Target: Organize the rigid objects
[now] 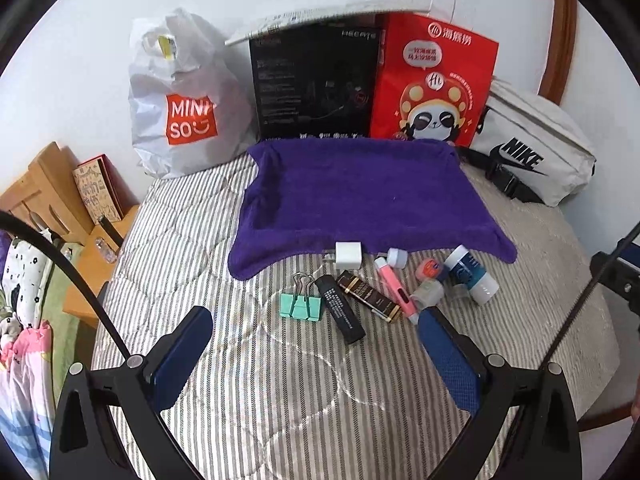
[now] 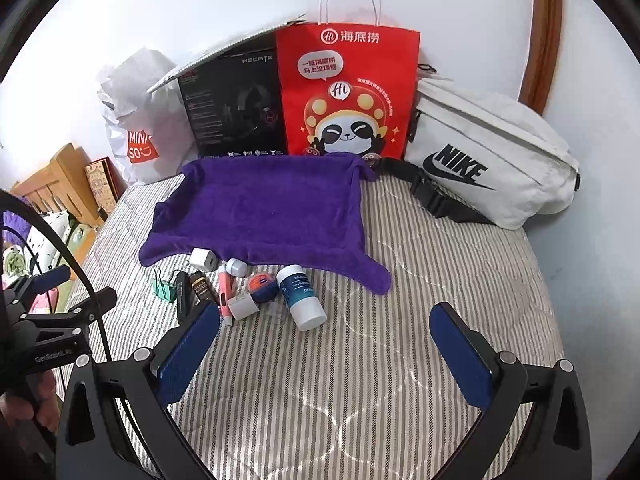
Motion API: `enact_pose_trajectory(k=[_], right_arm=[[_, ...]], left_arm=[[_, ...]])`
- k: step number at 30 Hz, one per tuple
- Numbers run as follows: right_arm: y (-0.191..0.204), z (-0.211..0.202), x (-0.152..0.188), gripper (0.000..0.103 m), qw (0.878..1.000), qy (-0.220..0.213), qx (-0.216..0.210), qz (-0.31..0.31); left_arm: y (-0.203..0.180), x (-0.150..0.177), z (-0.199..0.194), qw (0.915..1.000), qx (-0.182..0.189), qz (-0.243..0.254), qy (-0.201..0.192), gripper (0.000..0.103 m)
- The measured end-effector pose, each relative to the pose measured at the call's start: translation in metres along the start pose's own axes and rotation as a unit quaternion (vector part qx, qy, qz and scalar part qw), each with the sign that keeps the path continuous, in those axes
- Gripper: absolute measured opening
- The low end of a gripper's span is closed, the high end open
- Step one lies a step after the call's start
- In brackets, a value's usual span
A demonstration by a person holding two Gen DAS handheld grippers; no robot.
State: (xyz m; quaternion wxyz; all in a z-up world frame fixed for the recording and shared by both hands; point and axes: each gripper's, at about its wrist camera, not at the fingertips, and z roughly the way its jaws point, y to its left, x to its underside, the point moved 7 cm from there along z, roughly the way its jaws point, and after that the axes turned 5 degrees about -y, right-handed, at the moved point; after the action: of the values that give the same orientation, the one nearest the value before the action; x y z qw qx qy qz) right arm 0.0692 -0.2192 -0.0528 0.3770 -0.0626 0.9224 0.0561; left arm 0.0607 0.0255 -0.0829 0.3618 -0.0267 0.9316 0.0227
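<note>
A purple towel lies spread on the striped bed; it also shows in the right wrist view. Small objects lie in front of it: a white charger, a green binder clip, a black stick, a dark gold-trimmed tube, a pink tube, a blue-white bottle and small jars. The bottle and charger show in the right view. My left gripper is open and empty just short of them. My right gripper is open and empty.
Against the wall stand a white Miniso bag, a black box, a red paper bag and a white Nike pouch. A wooden nightstand is left of the bed. The left gripper's body shows in the right view.
</note>
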Motion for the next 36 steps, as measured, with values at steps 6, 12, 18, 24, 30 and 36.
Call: enact_pose_trajectory(k=[6,12,18,24,30,36], right_arm=[[-0.005,0.024,0.007,0.103,1.0,0.022,-0.006,0.003],[-0.008,0.043,0.013,0.103,0.999,0.038,-0.007,0.004],[-0.01,0.062,0.023,0.103,0.998,0.06,-0.001,0.004],[-0.014,0.078,0.037,0.103,0.996,0.088,0.019,-0.006],[-0.023,0.088,0.045,0.103,0.996,0.09,0.021,0.007],[-0.021,0.097,0.049,0.102,0.996,0.087,0.005,0.009]], left_arm=[[0.014,0.009,0.03,0.9999,-0.01,-0.001,0.012,0.103],[0.025,0.024,0.067,0.9994,-0.001,-0.005,0.034,0.103],[0.033,0.039,0.101,0.9989,0.012,-0.004,0.044,0.1],[0.031,0.047,0.122,0.9987,0.026,0.005,0.045,0.092],[0.027,0.047,0.13,0.9991,0.024,0.031,0.017,0.092],[0.021,0.046,0.126,0.9983,0.043,0.039,0.0,0.077]])
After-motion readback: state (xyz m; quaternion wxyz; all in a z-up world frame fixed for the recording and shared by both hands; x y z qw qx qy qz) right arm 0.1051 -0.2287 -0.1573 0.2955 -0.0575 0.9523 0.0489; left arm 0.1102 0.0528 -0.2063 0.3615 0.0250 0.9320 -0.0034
